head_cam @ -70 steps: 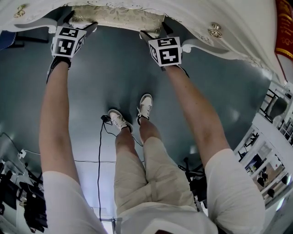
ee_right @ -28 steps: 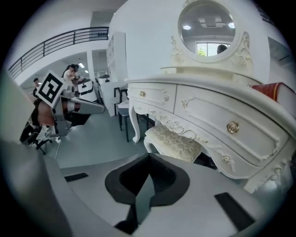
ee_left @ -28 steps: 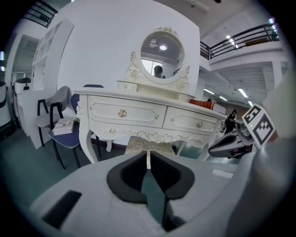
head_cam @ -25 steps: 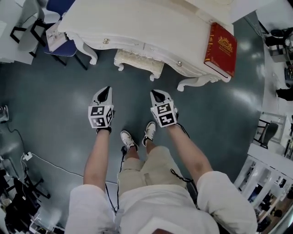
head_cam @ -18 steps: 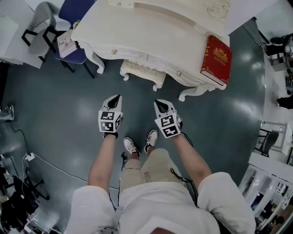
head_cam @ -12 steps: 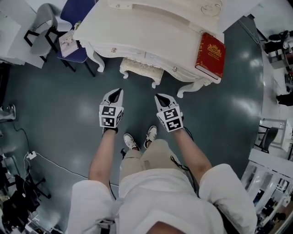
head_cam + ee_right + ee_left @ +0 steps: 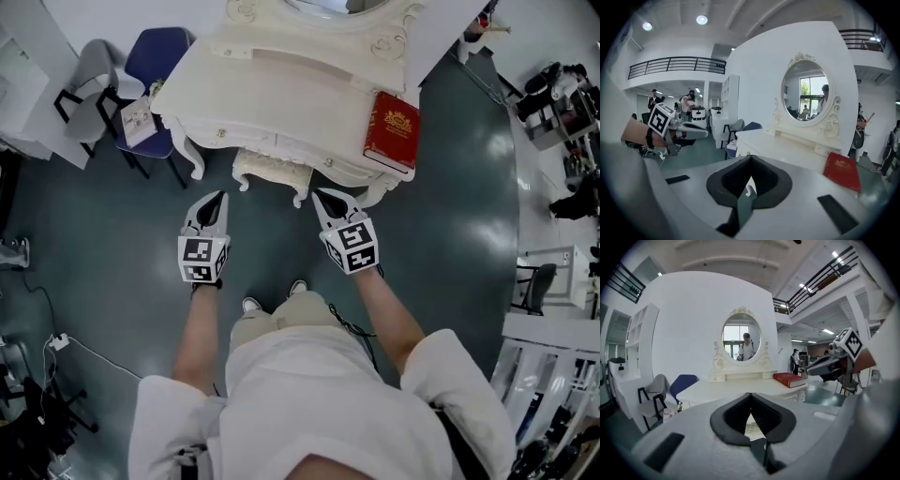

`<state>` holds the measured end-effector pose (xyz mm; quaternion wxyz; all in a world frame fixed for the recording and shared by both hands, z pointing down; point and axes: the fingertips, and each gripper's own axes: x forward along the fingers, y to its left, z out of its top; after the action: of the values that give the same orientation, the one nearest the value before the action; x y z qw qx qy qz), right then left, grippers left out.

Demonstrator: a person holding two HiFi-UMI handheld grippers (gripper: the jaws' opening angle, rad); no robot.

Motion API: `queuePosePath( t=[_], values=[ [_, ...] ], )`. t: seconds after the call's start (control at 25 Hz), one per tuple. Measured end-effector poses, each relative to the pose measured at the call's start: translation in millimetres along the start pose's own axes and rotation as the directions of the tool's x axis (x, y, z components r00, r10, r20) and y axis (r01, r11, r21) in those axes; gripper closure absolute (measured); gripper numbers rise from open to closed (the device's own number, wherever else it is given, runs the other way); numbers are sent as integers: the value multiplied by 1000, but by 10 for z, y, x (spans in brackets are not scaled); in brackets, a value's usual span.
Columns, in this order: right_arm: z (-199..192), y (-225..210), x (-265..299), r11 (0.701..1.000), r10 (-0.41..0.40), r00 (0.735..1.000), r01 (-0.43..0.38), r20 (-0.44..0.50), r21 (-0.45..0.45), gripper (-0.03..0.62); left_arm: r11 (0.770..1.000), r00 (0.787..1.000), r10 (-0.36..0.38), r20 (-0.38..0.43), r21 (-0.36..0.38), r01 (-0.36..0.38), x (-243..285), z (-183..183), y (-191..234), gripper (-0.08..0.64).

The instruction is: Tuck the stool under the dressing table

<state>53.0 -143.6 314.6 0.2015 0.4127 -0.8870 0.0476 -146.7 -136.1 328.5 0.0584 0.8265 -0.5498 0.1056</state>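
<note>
The fingers of the left gripper are pressing tight together, and nothing is sitting between them. The fingers of the right gripper are pressing shut too, and they are holding nothing. In the head view, the left gripper and the right gripper are hanging side by side in the air, both pointing at the dressing table. They are not touching anything.

Just past their tips, the stool is sitting under the dressing table, between its curly front legs. Only the front part of its seat is showing past the table's edge.

A red book is lying on the right end of the table top. A round mirror is standing at the back of the table. A blue chair and a grey chair are standing to the left of the table. The person is standing on the dark shiny floor, holding both arms out in front.
</note>
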Motion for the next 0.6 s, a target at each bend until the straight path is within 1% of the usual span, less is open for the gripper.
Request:
queuePosePath(
  t=[0.12,0.24,0.36,0.44,0.6],
  values=[
    [331,-57,-198,999,-25,997,23,75,23,592,1000,999,21,29,16,-22,-254,219,64,545],
    [544,-69,-392,997,-49,990,42,129,61,592,999,998,38,45,31,-39,-518,349,130,545],
    [616,-73,-546,993,-66,986,49,155,106,592,998,994,70,81,-11,-69,-778,493,225,545],
    [647,-64,-652,991,-71,983,50,169,126,592,995,988,88,124,-49,-83,-953,656,278,545],
    [782,-49,-862,990,-72,975,43,210,138,592,994,967,104,231,-58,-93,-1260,1095,366,545]
  ],
)
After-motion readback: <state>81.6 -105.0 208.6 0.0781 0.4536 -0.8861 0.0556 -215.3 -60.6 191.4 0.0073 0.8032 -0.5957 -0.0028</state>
